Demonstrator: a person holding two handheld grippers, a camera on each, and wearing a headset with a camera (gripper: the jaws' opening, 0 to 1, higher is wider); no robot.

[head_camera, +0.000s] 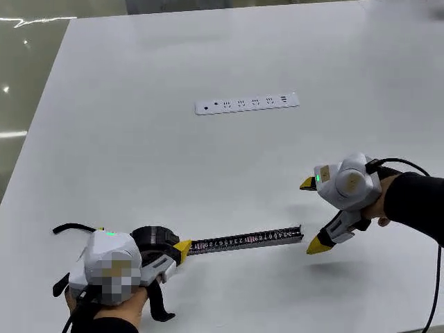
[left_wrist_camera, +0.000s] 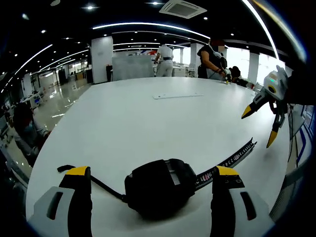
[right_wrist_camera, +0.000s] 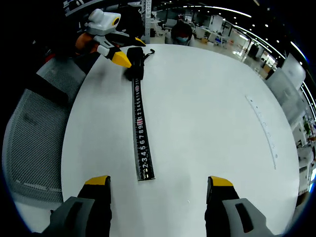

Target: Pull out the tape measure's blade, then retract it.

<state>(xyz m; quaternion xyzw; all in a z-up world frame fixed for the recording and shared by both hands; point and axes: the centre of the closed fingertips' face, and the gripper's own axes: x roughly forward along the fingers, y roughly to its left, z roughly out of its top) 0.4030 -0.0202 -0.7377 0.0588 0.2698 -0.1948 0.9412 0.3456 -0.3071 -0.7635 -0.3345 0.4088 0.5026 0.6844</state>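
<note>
Both claws are apart. The left gripper (left_wrist_camera: 151, 173) straddles the tape measure case (head_camera: 154, 241) at lower left of the head view, with gaps either side, not clamped. The right gripper (head_camera: 313, 214) is open just past the blade (head_camera: 246, 241), which lies partly out, flat on the table (head_camera: 208, 159). Case looks hard and chunky, so pinch it across the flanks. Blade is likely thin, springy and slick, so take it at the end hook (head_camera: 300, 231). Power strip (head_camera: 246, 103) sits well apart, and the strap (head_camera: 69, 227) trails off to the left. Nothing is in the way.
</note>
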